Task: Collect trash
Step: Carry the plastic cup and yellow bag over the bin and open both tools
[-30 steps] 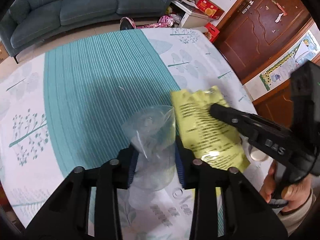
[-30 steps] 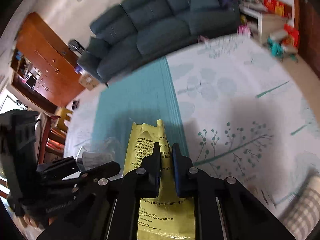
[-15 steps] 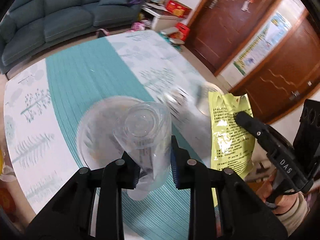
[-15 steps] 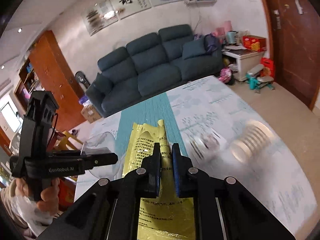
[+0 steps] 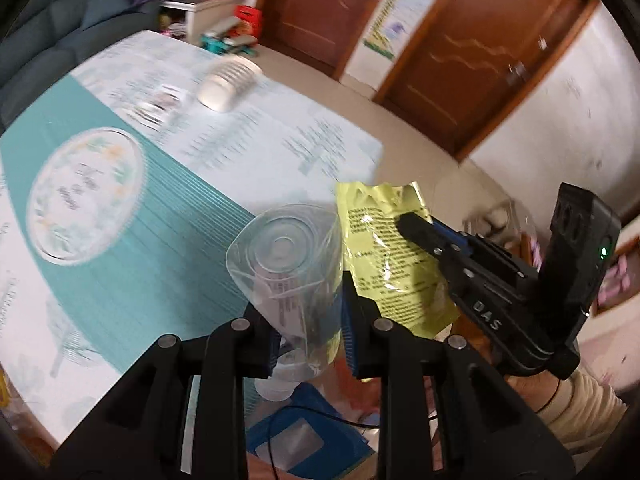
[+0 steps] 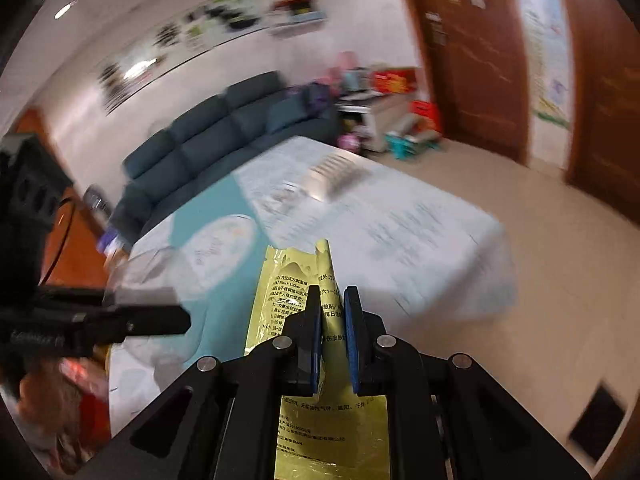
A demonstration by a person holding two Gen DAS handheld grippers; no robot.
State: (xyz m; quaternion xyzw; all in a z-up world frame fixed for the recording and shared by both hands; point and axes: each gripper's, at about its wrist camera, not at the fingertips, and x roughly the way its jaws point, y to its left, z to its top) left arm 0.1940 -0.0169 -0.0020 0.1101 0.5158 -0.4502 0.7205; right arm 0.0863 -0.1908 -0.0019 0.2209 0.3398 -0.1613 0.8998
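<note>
Teal-striped cloth covers the counter. Left gripper fingers clamp a crinkled clear plastic bottle; right gripper fingers pinch a flat glossy yellow packet.

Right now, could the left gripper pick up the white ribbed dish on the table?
Probably not: the left gripper is shut on the clear plastic bottle, and the white ribbed dish lies across the table.

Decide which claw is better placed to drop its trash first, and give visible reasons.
Probably the left claw: its bottle hangs past the table edge, above clutter below. The right claw with the yellow packet shows no bin.
</note>
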